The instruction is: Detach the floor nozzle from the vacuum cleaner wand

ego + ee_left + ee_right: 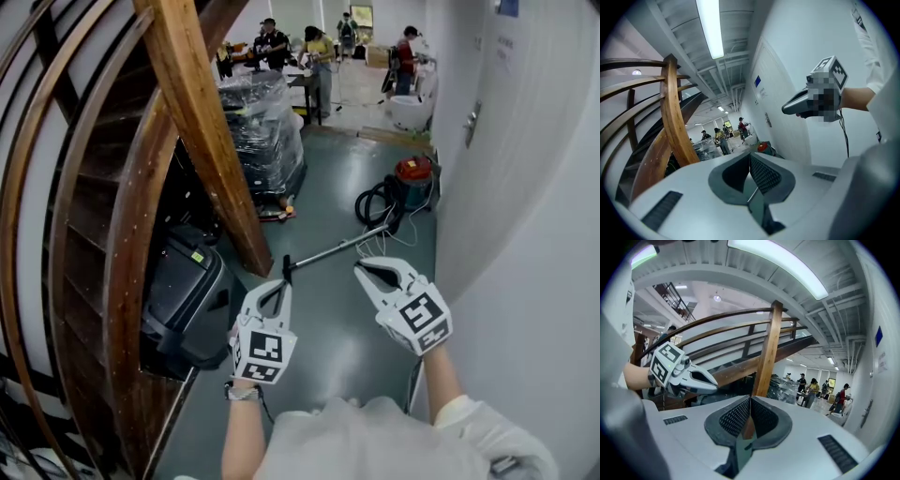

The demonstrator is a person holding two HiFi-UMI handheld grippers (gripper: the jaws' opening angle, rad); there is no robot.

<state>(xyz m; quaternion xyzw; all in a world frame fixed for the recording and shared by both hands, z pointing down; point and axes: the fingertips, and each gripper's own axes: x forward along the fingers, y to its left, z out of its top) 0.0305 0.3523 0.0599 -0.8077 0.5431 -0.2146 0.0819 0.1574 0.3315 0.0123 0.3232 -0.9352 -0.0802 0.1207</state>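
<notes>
Detail of the nozzle (286, 269) is hard to make out. Only a small dark piece is seen at the near end of the wand (333, 251). In the head view it shows just past the tip of the left gripper (283, 286), and whether the two touch cannot be told. The joint between nozzle and wand is too small to be read, and the nozzle is out of sight in both gripper views. The wand is seen as a thin pale tube low over the floor (347, 328), running far and right to a coiled black hose (373, 202) and a red vacuum (413, 176) by the right wall (525, 244). The left gripper's jaws are pressed together with nothing held. The right gripper (362, 270), right of the wand, is likewise closed and empty. The wooden stair post (202, 131) is cut off at the top.
</notes>
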